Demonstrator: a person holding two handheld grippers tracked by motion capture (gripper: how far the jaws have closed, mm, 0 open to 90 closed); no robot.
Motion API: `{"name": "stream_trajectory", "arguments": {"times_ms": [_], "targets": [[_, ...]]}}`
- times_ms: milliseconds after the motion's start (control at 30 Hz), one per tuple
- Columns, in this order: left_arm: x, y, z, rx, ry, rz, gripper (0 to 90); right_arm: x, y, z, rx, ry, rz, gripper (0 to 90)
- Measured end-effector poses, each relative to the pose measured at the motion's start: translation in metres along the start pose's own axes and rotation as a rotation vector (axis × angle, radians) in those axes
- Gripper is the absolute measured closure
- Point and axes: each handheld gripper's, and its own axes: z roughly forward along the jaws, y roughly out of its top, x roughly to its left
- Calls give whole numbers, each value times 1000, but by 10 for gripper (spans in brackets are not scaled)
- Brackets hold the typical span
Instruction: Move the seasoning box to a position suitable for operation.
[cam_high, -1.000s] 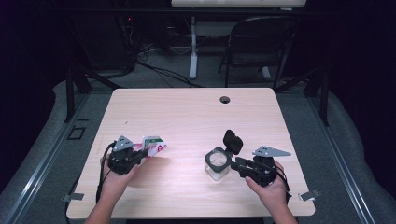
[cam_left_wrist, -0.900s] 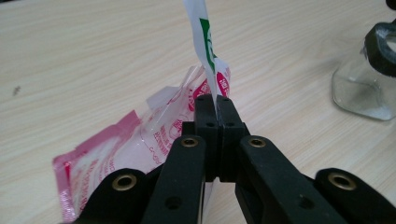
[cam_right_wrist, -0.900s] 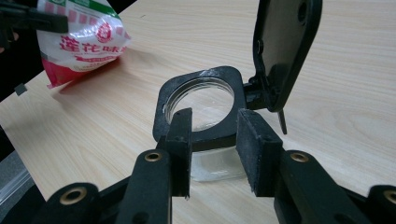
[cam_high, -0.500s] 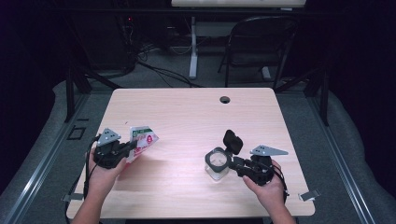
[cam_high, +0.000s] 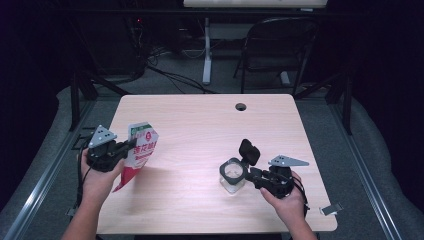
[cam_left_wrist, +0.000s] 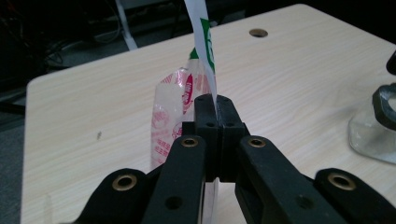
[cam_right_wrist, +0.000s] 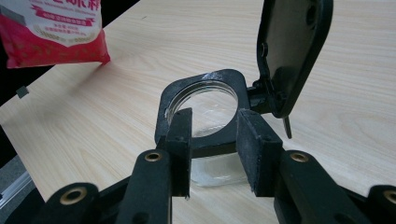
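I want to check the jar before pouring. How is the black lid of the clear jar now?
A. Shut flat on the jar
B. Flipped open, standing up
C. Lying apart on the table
B: the jar mouth is uncovered and its hinged lid stands upright.

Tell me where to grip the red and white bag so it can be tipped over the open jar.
Grip the bag at its flat sealed top edge, coming from its outer side, away from the jar. That edge is thin enough to pinch, and the body hangs free below. The left gripper is shut on it there.
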Motion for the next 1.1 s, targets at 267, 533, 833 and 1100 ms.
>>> {"name": "stream_trajectory", "arguments": {"times_ms": [267,533,833,1100], "targets": [[-2,8,-9,-55,-28,-13,900,0,0,0,-2,-3,1,664],[-17,12,3,-32,-66,15,900,0,0,0,0,-2,-2,664],[-41,21,16,-33,-141,43,900,1,0,1,-1,0,-1,664],[-75,30,32,-40,-224,90,900,2,0,3,2,10,-17,649]]}}
